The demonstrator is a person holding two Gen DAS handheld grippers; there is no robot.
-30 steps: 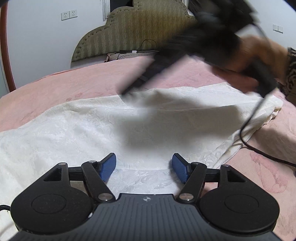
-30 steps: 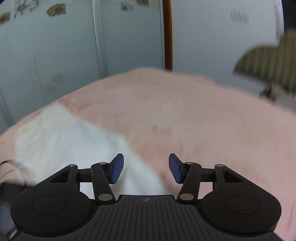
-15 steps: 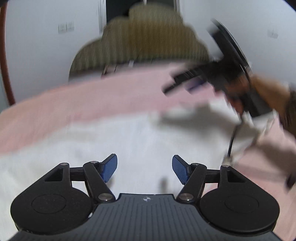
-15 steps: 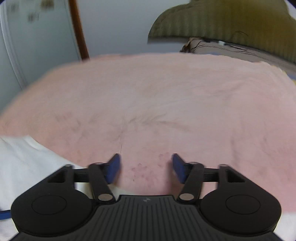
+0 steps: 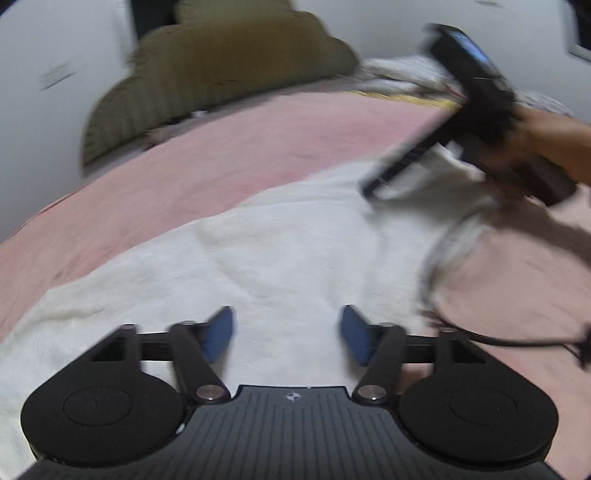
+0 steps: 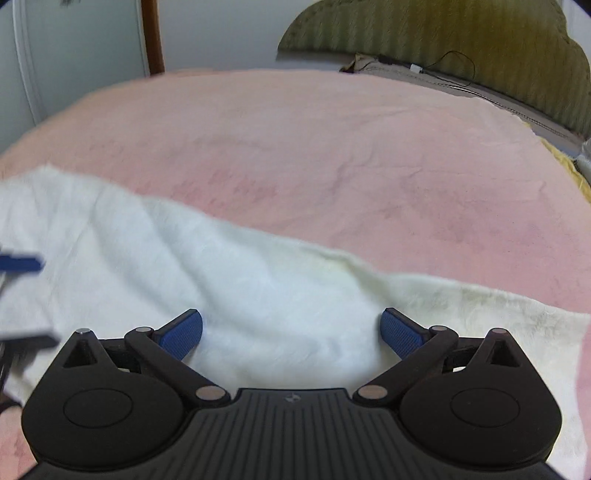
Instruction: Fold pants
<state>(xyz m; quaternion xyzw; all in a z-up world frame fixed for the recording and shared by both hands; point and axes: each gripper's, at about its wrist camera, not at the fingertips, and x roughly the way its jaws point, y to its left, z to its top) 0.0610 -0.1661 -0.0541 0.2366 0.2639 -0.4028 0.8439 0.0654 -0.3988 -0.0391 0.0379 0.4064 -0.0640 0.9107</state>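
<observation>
Left wrist view: left gripper [image 5: 288, 334] gapes wide, holding nothing, low centre over the white pants [image 5: 280, 251], which are spread across the pink bedspread [image 5: 258, 147]. Step judged: reaching for a fold grip.

Right wrist view: right gripper [image 6: 291, 334] is wide apart and empty above the pants' edge; next, close on cloth. Green headboard [image 6: 461, 33] upper right.

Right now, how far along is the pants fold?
Done: the white pants lie spread on the pink bed cover. In hand: nothing; the left gripper and the right gripper are open above the cloth. Left: grasping an edge and every fold.
</observation>
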